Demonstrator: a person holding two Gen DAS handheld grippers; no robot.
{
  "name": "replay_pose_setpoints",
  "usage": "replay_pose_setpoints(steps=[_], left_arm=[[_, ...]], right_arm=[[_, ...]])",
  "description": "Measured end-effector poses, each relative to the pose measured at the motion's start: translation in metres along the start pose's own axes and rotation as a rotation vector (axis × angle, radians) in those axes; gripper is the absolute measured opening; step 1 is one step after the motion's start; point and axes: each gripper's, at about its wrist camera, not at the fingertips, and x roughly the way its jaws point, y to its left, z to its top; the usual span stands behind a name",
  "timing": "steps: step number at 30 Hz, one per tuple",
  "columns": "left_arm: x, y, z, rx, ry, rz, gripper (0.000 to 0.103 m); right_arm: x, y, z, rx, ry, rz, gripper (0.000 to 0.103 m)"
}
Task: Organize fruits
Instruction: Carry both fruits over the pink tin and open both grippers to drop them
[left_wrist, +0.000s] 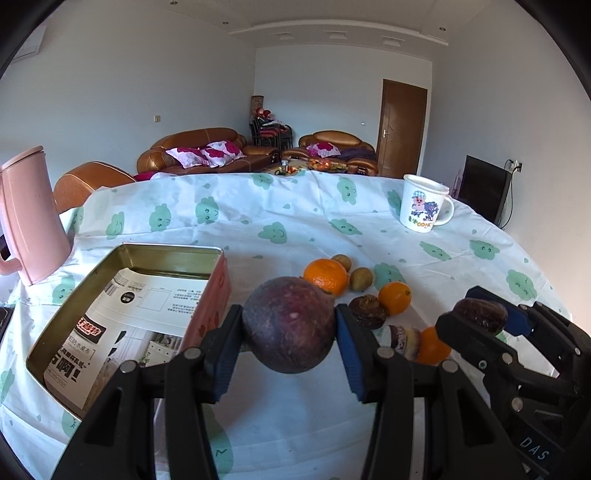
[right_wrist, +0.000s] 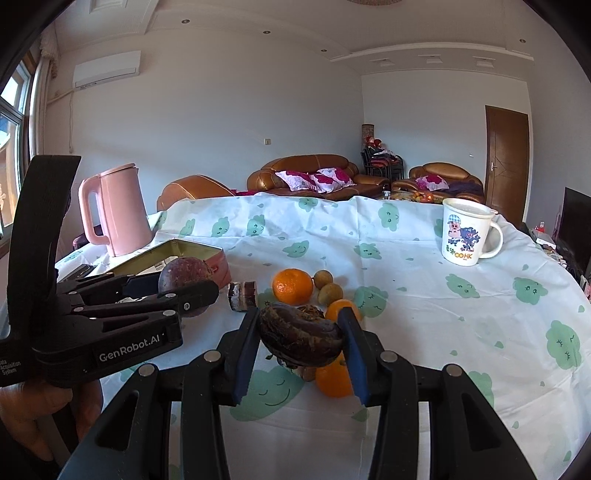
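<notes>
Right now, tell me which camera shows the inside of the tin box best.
The left wrist view. It looks down into the tin box, showing its gold walls and the printed paper lining the bottom. The right wrist view shows only its rim and pink side at a shallow angle, partly behind the left claw and its purple fruit.

A round, dark purple passion fruit (left_wrist: 290, 325) is hanging clamped above the desk. To its right a wrinkled brown fruit (right_wrist: 301, 334) is also being held aloft. Three oranges (left_wrist: 326, 277) and small brown fruits (left_wrist: 361, 278) are lying clustered beyond, beside the open tin (left_wrist: 129, 254).
</notes>
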Motion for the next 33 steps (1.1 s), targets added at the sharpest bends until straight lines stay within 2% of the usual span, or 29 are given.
replay_pose_setpoints(steps=[18,33], left_arm=[[-0.024,0.039,0.004,-0.042,-0.070,0.078,0.051],[-0.031,0.080,0.007,-0.087,-0.088,0.151,0.051]], right_arm=[[0.013,0.033,0.039,-0.059,-0.044,0.062,0.045],[0.028,0.076,0.077,-0.153,-0.068,0.117,0.045]])
